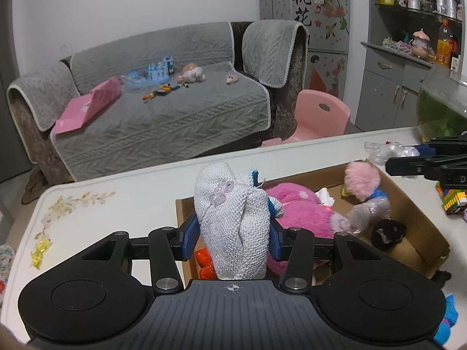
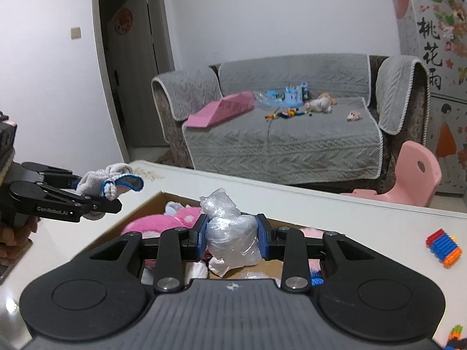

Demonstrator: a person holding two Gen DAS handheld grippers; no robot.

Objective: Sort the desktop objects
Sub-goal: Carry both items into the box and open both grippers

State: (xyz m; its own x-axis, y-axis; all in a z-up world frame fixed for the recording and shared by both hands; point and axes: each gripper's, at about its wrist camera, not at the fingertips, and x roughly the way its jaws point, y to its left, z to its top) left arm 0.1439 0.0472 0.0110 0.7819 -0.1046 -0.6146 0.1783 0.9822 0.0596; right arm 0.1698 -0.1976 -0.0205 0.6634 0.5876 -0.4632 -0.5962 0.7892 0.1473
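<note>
1. Cardboard box [image 1: 408, 204] is my landmark: it is sitting open-topped on the white table [image 1: 116, 204], already holding a pink plush toy [image 1: 303, 210] and a fluffy pink-headed doll [image 1: 362, 180].
2. My left gripper [image 1: 233, 233] is clamping its blue pads partway closed on a grey knitted sock [image 1: 230, 218], which is standing up between the jaws with its long axis running away from me, toe end over the box's near-left corner.
3. My right gripper [image 2: 232, 234] is pinching narrowly on a crumpled clear plastic bundle [image 2: 230, 233], which is hanging above the box's near edge.
4. Both loads are lying just short of the box interior, so I judge the coming move to be a short carry forward over the box, then a release; the left hand looks nearer the box's left wall, the right nearer its middle.
5. The left view is showing the box's far-right wall and a dark round item [image 1: 388, 230] inside it, which the right view is hiding behind my gripper.
6. The right view is showing the sock's blue-trimmed cuff [image 2: 131, 180] sticking out past the left jaws, and a colourful block stack [image 2: 443, 248] lying on the table right of the box.
</note>
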